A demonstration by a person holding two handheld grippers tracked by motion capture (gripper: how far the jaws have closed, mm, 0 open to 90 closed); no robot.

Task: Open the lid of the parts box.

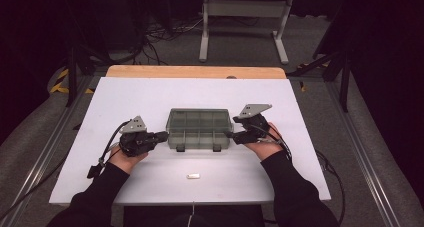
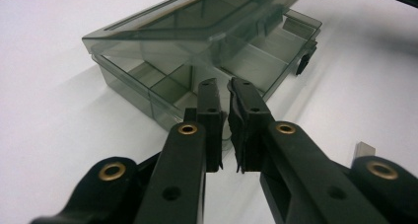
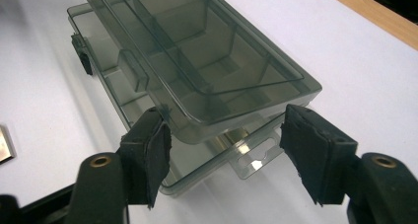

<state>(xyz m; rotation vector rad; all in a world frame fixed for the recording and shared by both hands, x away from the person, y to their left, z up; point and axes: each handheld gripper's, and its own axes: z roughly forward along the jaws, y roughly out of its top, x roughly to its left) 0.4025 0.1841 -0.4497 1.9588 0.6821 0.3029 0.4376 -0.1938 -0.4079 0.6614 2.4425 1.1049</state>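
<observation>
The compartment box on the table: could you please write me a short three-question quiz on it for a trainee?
1. True or false: the lid of the compartment box lies fully shut on its base.
2. Where is the small white piece? A: inside the box. B: on the table, in front of the box. C: on the floor.
3. Which jaws stand wider apart, those of the left tongs or the right tongs?

Key: 1 false, the lid is raised at an angle. 2 B. 3 the right tongs.
</observation>
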